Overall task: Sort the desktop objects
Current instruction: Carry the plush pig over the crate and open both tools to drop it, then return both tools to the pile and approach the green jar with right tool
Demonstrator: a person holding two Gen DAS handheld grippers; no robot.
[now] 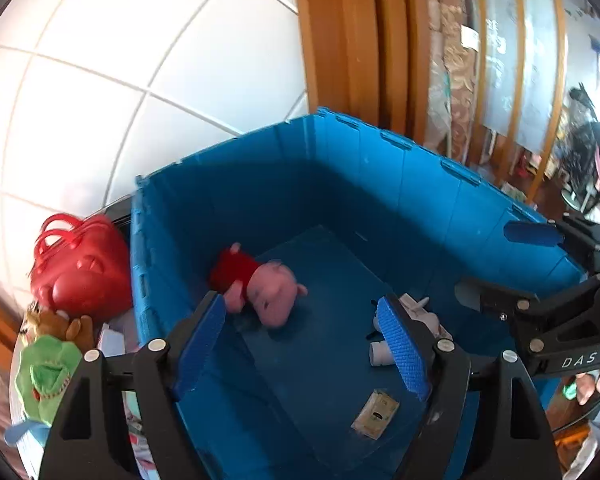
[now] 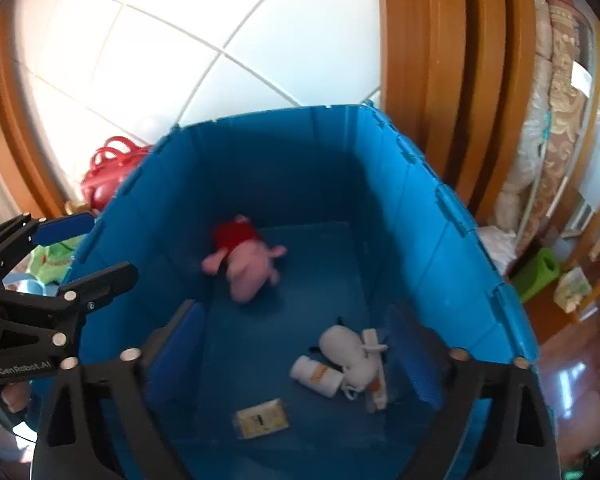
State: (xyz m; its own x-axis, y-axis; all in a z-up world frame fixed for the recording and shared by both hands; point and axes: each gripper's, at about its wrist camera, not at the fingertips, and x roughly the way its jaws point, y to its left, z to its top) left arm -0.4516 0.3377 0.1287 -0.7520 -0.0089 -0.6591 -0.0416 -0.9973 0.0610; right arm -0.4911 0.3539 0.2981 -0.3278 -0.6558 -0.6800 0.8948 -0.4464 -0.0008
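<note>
A blue plastic bin (image 1: pixel 380 184) (image 2: pixel 280 168) fills both views. On its floor lie a pink pig plush in a red dress (image 1: pixel 268 288) (image 2: pixel 248 264), a white plush toy (image 2: pixel 348 352), a white bottle (image 2: pixel 316 374) and a small beige packet (image 1: pixel 376 414) (image 2: pixel 262 418). My left gripper (image 1: pixel 304 344) hangs open over the bin's near side with nothing between its blue pads. My right gripper (image 2: pixel 298 348) is open above the bin too, also empty. Each gripper shows in the other's view: the right gripper (image 1: pixel 504 264) at the bin's right rim, the left gripper (image 2: pixel 88 250) at its left rim.
Left of the bin sit a red handbag (image 1: pixel 80 268) (image 2: pixel 108 172), a brown plush (image 1: pixel 60 324) and a green dinosaur plush (image 1: pixel 46 376). A white tiled wall and a wooden door frame (image 2: pixel 440 80) stand behind. Rolled fabric leans at the right.
</note>
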